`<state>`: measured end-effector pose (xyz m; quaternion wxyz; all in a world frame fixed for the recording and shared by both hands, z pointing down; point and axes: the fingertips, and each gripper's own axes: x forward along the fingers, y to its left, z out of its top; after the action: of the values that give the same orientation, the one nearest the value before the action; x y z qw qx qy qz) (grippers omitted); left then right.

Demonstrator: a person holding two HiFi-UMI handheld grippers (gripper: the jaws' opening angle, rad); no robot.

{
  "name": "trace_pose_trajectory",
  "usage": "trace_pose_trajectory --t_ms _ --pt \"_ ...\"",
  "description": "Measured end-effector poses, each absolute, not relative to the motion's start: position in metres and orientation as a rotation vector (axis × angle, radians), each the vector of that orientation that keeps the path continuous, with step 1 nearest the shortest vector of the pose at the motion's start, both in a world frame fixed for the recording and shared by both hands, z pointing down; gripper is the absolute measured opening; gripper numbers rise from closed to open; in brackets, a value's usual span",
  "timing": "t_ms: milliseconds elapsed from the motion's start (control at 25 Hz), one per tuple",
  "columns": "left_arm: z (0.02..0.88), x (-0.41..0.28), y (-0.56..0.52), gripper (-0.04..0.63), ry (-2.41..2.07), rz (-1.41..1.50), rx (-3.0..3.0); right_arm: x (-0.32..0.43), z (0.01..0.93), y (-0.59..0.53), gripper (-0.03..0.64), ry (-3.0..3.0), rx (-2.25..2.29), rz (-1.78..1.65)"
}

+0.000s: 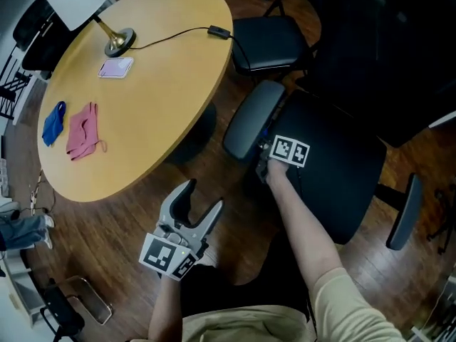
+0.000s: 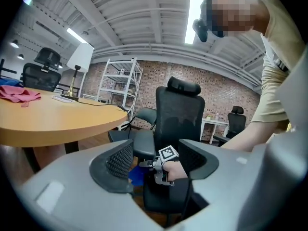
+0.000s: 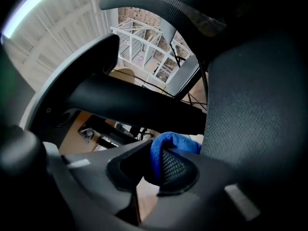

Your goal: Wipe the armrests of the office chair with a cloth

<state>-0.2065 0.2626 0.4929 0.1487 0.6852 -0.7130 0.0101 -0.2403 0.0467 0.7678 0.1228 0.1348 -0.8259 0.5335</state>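
Right gripper (image 1: pixel 269 164) clamped on blue cloth (image 3: pixel 169 141); cloth draped over one pad, pinched between both jaws. Dark armrest (image 1: pixel 249 120) of office chair (image 1: pixel 342 184) crosses close above and ahead of its jaws; contact unclear. Left gripper (image 1: pixel 199 204) partly open, nothing between jaws; right gripper and cloth well ahead of it. Round wooden table (image 1: pixel 157 63) to its left, with pink cloth (image 1: pixel 82 130) and spare blue rag (image 1: pixel 53 123).

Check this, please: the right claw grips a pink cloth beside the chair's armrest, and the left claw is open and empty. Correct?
The cloth in the right claw is blue, not pink; the right gripper view shows it. The rest stands: it is beside the armrest, and the left claw is open and empty.
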Motion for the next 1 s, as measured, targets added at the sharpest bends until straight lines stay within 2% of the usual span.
trace_pose_trajectory --t_ms 120,280,520,720,880,1000 --pt "0.492 -0.214 0.259 0.287 -2.077 0.095 1.986 -0.242 0.785 0.026 0.021 -2.301 0.479 1.582" --pt "0.483 -0.221 0.259 0.287 -2.105 0.12 1.975 -0.255 0.782 0.025 0.021 -2.295 0.459 1.434" --pt "0.461 -0.213 0.256 0.287 -2.079 0.106 1.967 -0.25 0.694 0.039 0.02 -2.727 0.153 1.438" --pt "0.446 -0.212 0.25 0.287 -2.067 0.053 1.953 -0.245 0.642 0.051 0.006 -2.82 -0.11 1.445" --pt "0.44 -0.212 0.242 0.287 -2.041 0.044 1.928 -0.22 0.636 0.037 0.013 -2.791 -0.015 1.523" --pt "0.42 -0.207 0.234 0.287 -2.018 0.043 1.902 -0.175 0.616 0.032 0.018 -2.759 0.125 1.437"
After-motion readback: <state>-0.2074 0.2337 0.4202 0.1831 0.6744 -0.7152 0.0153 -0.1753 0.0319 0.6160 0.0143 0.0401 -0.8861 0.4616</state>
